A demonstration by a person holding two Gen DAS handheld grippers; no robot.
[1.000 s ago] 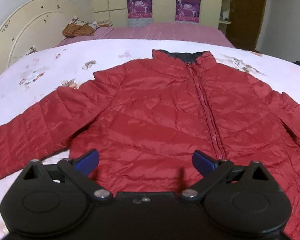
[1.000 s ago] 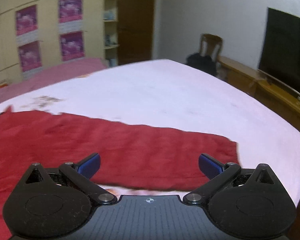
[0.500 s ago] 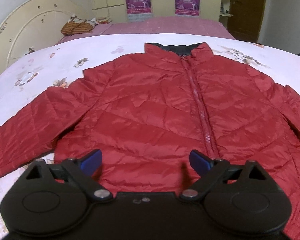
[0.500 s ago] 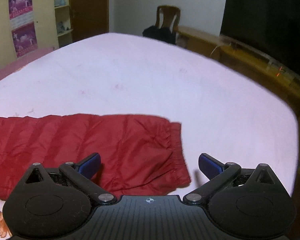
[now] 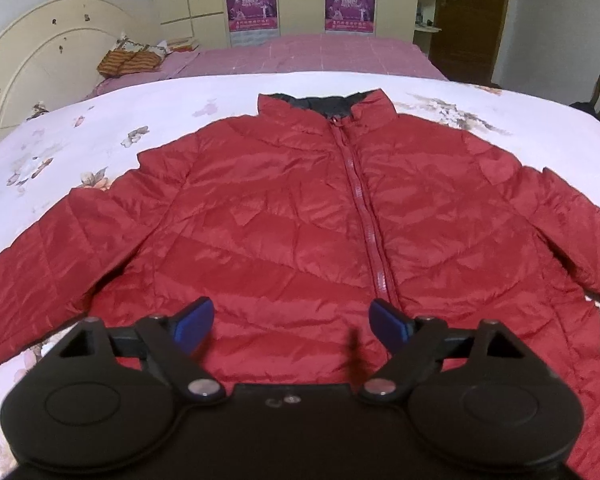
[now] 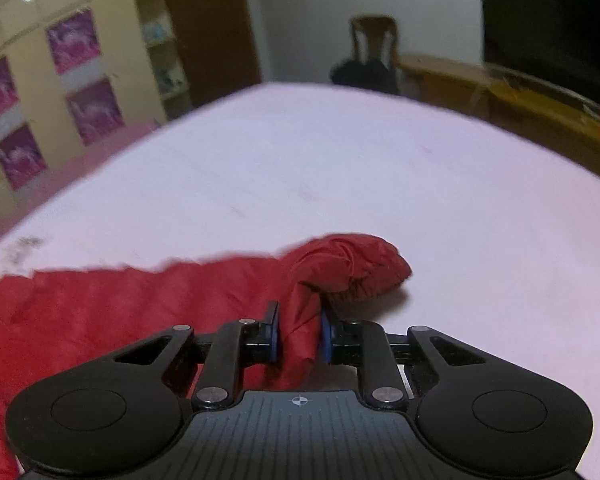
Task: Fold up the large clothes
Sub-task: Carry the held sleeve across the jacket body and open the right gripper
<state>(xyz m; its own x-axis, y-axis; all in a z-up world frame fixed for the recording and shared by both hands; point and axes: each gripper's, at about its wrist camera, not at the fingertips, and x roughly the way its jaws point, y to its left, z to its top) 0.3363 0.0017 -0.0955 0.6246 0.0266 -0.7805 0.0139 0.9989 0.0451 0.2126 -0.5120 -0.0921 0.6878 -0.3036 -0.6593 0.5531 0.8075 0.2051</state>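
A wide bed (image 5: 100, 128) with a pale floral sheet fills most of the left wrist view, and spread flat across it is a red puffer jacket (image 5: 284, 216), front up and zipped, its dark-lined collar (image 5: 324, 104) toward the upper middle of the frame and its sleeves running off to the lower left and the right edge. Behind it, in the upper part of the frame, lies a second bed with a pink cover (image 5: 300, 52), a cream curved headboard (image 5: 44, 56) at the upper left, and yellow cupboard doors carrying purple posters (image 5: 252, 4). In the right wrist view the same pale sheet takes up the middle, with a wooden chair (image 6: 374, 52) at the top centre and a long wooden bench (image 6: 520, 100) along the upper right. The jacket's right sleeve (image 6: 140, 300) stretches in from the left of that frame, and its cuff (image 6: 352, 268) is bunched and lifted off the sheet just above centre. The right gripper (image 6: 299, 334) is clenched on the sleeve fabric close behind the cuff, a fold of red cloth pinched between its blue pads (image 6: 274, 336). The left gripper (image 5: 290, 322) sits at the bottom of its frame with its fingers spread wide, grasping nothing, poised over the jacket's hem beside the zip (image 5: 370, 220).
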